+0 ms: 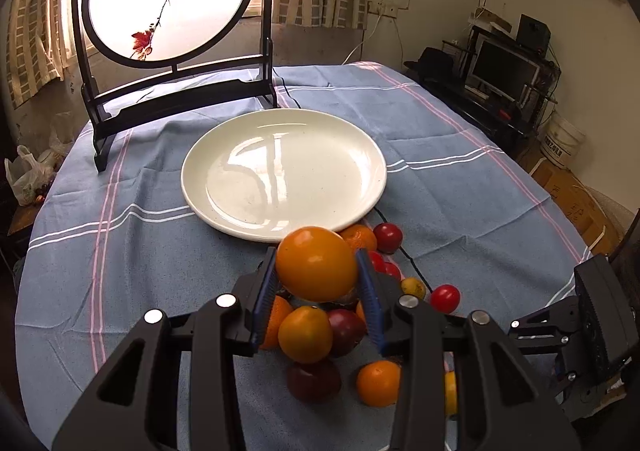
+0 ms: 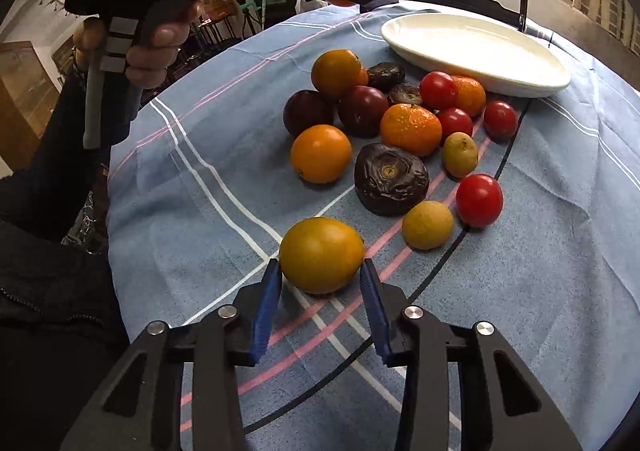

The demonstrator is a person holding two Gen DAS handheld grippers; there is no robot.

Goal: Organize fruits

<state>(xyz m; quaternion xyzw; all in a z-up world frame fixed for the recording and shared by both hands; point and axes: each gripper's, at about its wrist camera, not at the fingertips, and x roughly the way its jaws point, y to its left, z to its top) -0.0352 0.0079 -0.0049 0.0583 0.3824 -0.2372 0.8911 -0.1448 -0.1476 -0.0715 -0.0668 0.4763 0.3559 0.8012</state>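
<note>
Fruit sits clamped in the left gripper (image 1: 316, 271): a smooth round orange fruit (image 1: 316, 264) pressed between its blue pads (image 1: 267, 283), lifted clear of the blue striped tablecloth (image 1: 120, 251). Just beyond its fingertips lies the round white ceramic plate (image 1: 360, 155). The right gripper (image 2: 320, 283) has its jaws at either side of a yellow-orange oval fruit (image 2: 321, 254) resting on the cloth, pads touching its flanks. Ahead of that gripper lies the heap of red, orange and dark purple fruits (image 2: 400, 131).
</note>
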